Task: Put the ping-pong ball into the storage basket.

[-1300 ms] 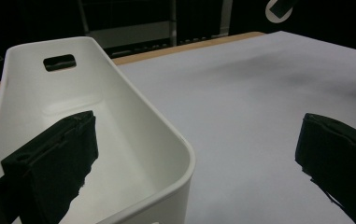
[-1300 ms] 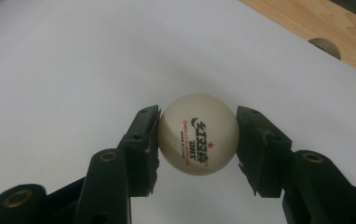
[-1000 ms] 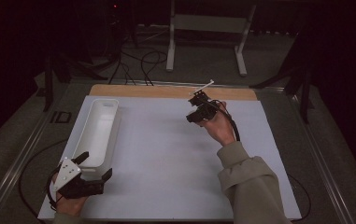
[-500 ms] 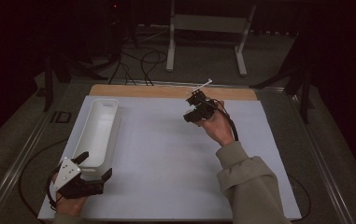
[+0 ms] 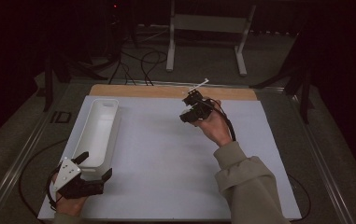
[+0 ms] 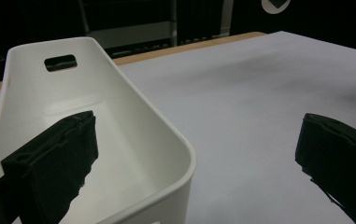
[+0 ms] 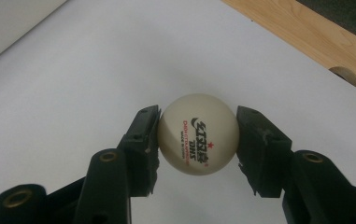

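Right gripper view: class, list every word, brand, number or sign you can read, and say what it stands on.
"DHS", red, on the white ball held in the right tongs.
A black stylised logo above it: letters not clear.
A small line of red print beside it: too small to read.
One red star.

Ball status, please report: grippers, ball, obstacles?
Right gripper shut on ball, above the sheet. Left gripper open beside white bin. Path looks free.
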A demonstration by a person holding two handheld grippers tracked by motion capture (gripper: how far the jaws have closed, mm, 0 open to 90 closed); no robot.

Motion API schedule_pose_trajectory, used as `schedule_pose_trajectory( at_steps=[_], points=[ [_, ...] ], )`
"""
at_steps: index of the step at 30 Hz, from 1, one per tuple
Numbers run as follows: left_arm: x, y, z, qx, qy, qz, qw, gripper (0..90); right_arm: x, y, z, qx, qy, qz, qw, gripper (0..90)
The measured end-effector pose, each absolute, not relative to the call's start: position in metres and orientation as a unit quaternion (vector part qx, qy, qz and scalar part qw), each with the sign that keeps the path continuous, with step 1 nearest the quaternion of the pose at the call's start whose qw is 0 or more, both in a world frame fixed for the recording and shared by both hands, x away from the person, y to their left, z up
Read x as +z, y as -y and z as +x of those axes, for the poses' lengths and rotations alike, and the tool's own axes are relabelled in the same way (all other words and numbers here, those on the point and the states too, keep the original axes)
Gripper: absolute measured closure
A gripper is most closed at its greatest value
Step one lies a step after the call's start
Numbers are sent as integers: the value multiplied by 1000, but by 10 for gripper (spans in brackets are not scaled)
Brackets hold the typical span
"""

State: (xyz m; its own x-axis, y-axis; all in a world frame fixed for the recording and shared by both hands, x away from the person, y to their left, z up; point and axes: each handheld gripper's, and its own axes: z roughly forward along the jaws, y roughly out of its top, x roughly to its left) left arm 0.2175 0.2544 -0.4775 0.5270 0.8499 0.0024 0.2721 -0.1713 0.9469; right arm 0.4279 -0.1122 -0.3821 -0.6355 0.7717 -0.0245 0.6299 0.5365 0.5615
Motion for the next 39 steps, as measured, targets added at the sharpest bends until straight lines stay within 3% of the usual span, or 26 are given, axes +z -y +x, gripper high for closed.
schedule_pose_trajectory(
  at_steps=[39],
  points=[
    [-478,-254,218,285,-396,711,507,0,-377,91,420,273,-874,380,126,510]
  ],
)
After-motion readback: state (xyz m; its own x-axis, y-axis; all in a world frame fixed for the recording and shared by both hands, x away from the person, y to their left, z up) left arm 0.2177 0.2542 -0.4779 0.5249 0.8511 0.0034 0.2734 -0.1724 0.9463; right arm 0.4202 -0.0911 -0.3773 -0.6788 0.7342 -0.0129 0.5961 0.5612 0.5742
